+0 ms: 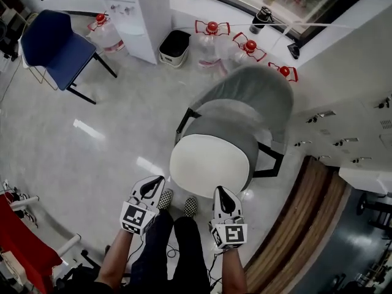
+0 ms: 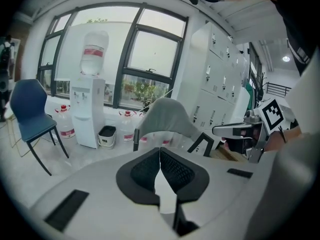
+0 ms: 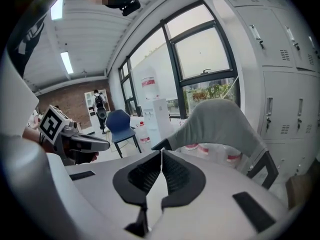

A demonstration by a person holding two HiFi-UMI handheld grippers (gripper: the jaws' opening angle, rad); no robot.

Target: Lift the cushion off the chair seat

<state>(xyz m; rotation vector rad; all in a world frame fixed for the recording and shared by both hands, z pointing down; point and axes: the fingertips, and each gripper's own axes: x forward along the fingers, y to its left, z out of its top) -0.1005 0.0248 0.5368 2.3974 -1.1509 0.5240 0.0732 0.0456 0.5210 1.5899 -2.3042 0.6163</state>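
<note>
The cushion, a smooth off-white pad with rounded corners, lies flat on the seat of the grey chair, in front of its curved upholstered backrest. The left gripper and right gripper hang just short of the pad's front edge, one toward each front corner, apparently so that both can take it evenly. Each pair of ribbed black jaws is closed tip to tip with nothing between, so lifting has not begun. Beyond, on the glossy pale floor, stand a blue chair, a white water dispenser and red-capped bottles.
</note>
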